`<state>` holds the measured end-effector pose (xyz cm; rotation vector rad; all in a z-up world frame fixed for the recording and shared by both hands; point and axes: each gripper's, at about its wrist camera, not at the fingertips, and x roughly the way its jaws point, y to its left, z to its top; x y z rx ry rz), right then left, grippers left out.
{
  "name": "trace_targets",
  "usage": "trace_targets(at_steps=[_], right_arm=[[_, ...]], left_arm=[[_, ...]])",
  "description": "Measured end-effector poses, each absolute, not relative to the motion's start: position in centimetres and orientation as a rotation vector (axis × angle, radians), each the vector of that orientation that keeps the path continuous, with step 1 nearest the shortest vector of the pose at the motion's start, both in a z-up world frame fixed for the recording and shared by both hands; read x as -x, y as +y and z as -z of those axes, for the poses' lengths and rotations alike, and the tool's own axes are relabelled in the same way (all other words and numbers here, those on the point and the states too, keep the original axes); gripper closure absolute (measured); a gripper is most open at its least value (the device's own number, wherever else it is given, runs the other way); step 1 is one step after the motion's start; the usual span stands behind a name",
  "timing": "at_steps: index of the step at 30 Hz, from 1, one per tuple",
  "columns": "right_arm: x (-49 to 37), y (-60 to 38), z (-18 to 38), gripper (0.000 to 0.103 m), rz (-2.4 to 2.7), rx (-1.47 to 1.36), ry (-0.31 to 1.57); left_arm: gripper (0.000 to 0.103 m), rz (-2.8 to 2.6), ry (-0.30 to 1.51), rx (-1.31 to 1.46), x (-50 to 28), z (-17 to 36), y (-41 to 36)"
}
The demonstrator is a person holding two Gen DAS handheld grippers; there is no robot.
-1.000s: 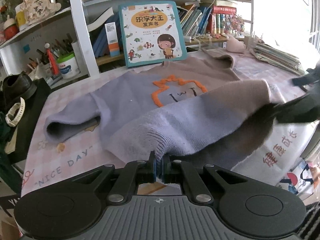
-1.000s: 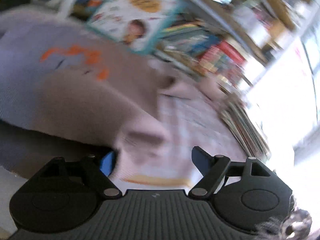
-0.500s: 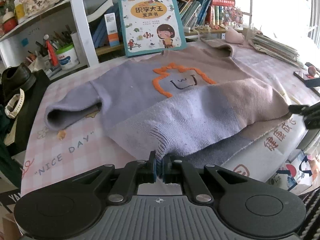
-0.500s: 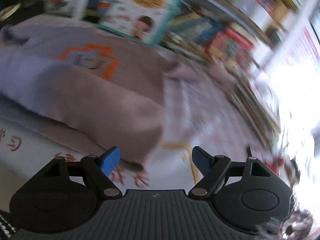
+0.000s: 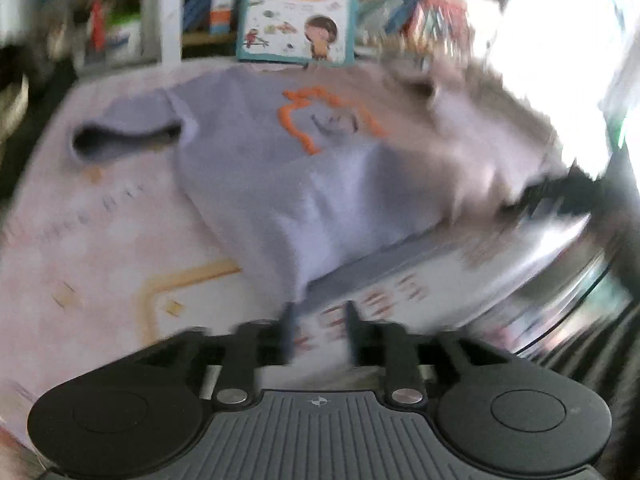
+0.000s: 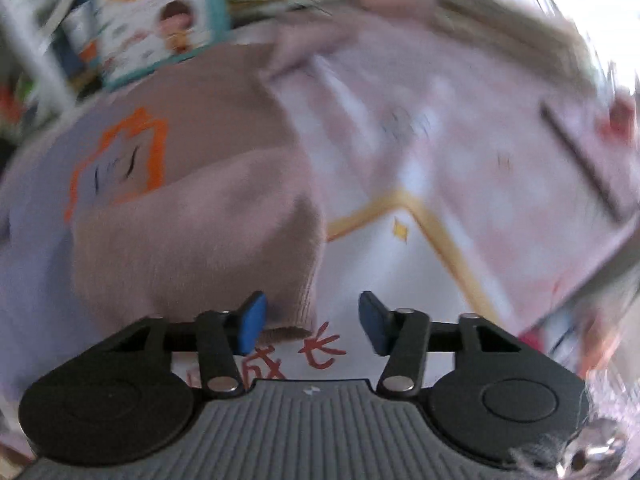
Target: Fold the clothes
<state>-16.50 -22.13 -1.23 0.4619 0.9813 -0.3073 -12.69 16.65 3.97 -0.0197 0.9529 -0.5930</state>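
A lilac and dusty-pink sweater [image 5: 288,168] with an orange outline motif [image 5: 320,116] lies on the table, its hem folded up over the body. My left gripper [image 5: 318,330] is open and empty just below the folded lilac corner. The view is motion-blurred. In the right wrist view the pink folded part of the sweater [image 6: 200,232] lies just ahead and left of my right gripper [image 6: 310,322], which is open and empty. Its left blue pad [image 6: 252,322] is beside the ribbed hem corner.
A pink checked tablecloth [image 5: 80,248] with a yellow border [image 6: 420,208] covers the table. A children's picture book [image 5: 296,12] leans on the shelf behind the sweater; it also shows in the right wrist view [image 6: 152,20]. The table's front edge runs at the right [image 5: 520,264].
My left gripper has opened and let go of the sweater's hem, which now lies folded on the body. Both grippers are moving; the right one has swung closer over the pink corner.
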Motion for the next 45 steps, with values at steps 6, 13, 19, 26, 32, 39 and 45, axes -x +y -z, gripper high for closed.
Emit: trace_targets(at_steps=[6,13,19,26,32,39,45], right_arm=[[17.0,-24.7,1.6,0.066,0.297,-0.698,0.964],[16.1,-25.4,1.2,0.097,0.200,-0.686,0.991],[18.0,-27.9,-5.2,0.097,0.104,-0.717,0.696],[18.1,-27.3,-0.8,0.096,0.170,-0.502,1.151],[16.8,-25.8,0.3,0.057,0.214,-0.382,1.140],[14.4,-24.1,0.8,0.063,0.212,-0.329,1.058],[12.9,-22.8,0.9,0.091,0.176,-0.285,0.999]], left_arm=[[0.047,0.430,0.976,0.306,9.6,-3.2,18.6],[0.099,0.411,1.139,0.267,7.1,0.1,16.6],[0.100,0.477,1.013,0.327,7.6,-5.1,17.7],[0.092,0.401,1.235,0.119,8.6,-3.0,19.3],[0.065,0.283,1.124,0.185,8.7,-3.5,21.1],[0.062,0.186,1.102,0.222,5.2,-0.9,17.7],[0.099,0.205,1.090,0.253,4.3,-0.3,16.7]])
